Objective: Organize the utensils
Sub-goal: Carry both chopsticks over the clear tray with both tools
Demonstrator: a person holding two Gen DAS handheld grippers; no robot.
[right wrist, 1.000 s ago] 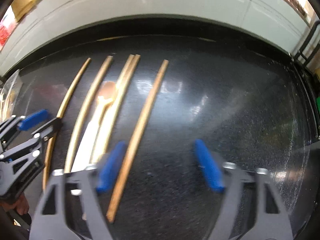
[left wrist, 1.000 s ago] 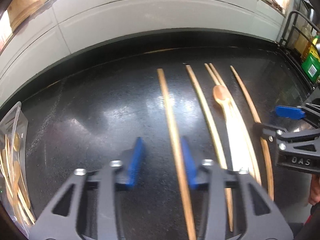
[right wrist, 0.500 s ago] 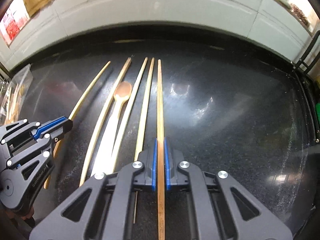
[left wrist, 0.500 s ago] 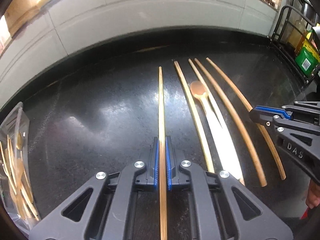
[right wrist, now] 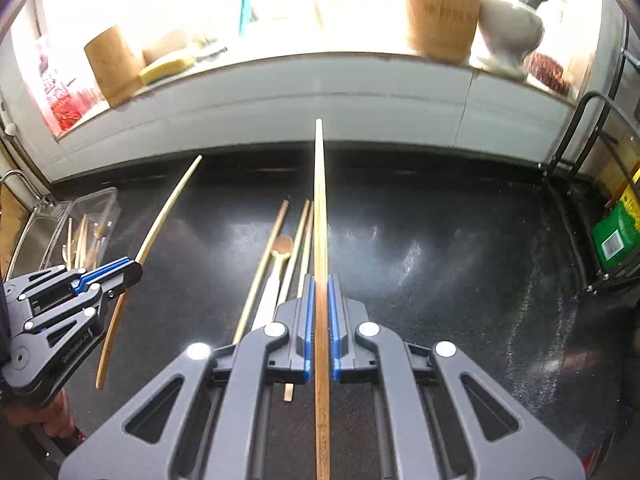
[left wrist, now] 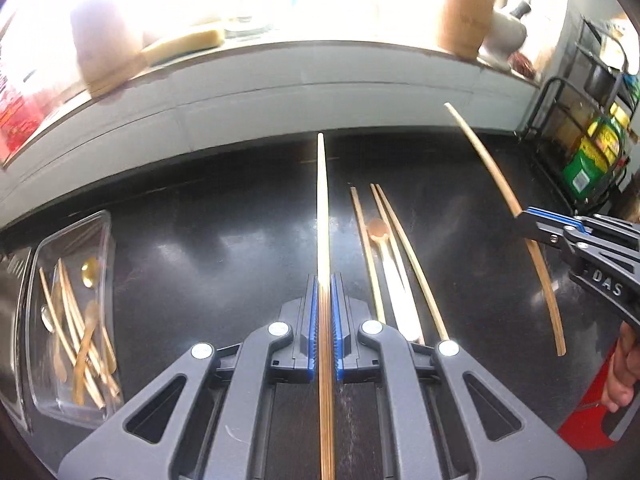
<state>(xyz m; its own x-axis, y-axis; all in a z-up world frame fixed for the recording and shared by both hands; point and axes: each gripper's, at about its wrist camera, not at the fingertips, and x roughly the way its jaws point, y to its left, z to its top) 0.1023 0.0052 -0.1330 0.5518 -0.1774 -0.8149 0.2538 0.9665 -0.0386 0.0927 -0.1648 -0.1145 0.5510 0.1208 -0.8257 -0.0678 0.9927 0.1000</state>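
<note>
Left hand-held gripper point(left wrist: 325, 332) clamped on a chopstick point(left wrist: 322, 216), its long axis toward 12 o'clock. Right hand-held gripper point(right wrist: 319, 330) clamped on another chopstick point(right wrist: 319, 208). Clear tray point(left wrist: 102, 236) at 9 o'clock on the counter point(left wrist: 200, 216), nearer the left.

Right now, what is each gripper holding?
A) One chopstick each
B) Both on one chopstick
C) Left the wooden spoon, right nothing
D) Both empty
A: the left gripper clamps one chopstick, and the right gripper clamps another chopstick.
</note>
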